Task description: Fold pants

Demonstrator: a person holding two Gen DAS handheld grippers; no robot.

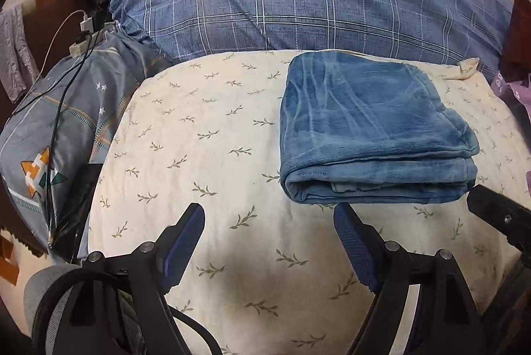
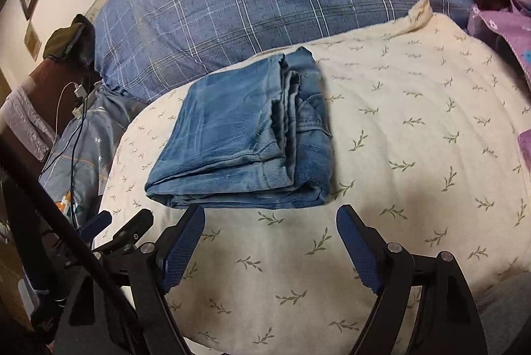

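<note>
Blue denim pants lie folded into a thick rectangular stack on a cream leaf-print cover. In the right wrist view the pants show their layered edges toward the right side. My left gripper is open over bare cover, just short of the stack's near left corner, with nothing between its blue pads. My right gripper is open too, right in front of the stack's near edge and apart from it. A finger of the right gripper shows at the right of the left wrist view.
A blue plaid pillow lies behind the cover. A grey patterned pillow with a power strip and cables sits at the left. Purple fabric is at the right. A dark wooden headboard stands far left.
</note>
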